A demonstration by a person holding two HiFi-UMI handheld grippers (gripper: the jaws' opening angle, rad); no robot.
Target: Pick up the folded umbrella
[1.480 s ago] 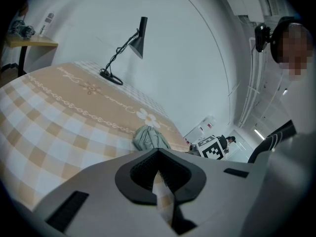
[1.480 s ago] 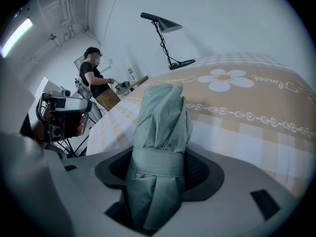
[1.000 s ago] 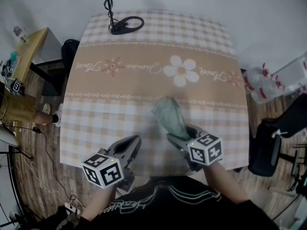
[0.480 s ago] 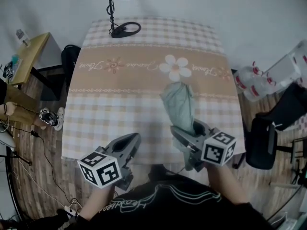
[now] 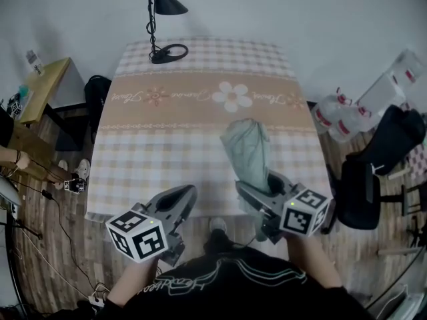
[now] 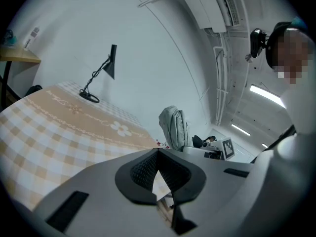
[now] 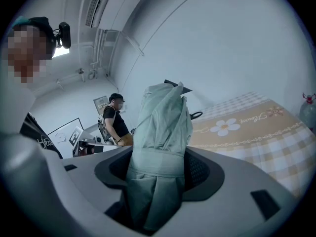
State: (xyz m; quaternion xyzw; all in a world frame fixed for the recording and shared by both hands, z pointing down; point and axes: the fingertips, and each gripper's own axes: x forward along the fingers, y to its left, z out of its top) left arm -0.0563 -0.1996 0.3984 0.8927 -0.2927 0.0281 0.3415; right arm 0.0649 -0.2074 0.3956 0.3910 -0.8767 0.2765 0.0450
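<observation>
The folded umbrella point(image 5: 247, 153), a grey-green bundle of fabric, stands up out of my right gripper point(image 5: 260, 187), clear of the checked tablecloth point(image 5: 167, 132). In the right gripper view the jaws press on the umbrella point(image 7: 163, 127) from both sides, low on the bundle, and my right gripper point(image 7: 158, 169) is shut on it. My left gripper point(image 5: 181, 197) hangs to the left near the table's front edge. Its jaws meet at the tip with nothing between them, as the left gripper view shows point(image 6: 158, 154). From there the umbrella point(image 6: 174, 127) rises at the right.
A black desk lamp point(image 5: 160, 19) stands at the table's far left corner. A black office chair point(image 5: 373, 185) and water bottles point(image 5: 340, 115) are to the right of the table. A small wooden side table point(image 5: 40, 79) stands at the left. A person point(image 7: 116, 120) stands in the background.
Both grippers have risen and drawn back from the table. The umbrella has come up off the cloth in the right gripper and now stands more upright. The left gripper stays shut and empty.
</observation>
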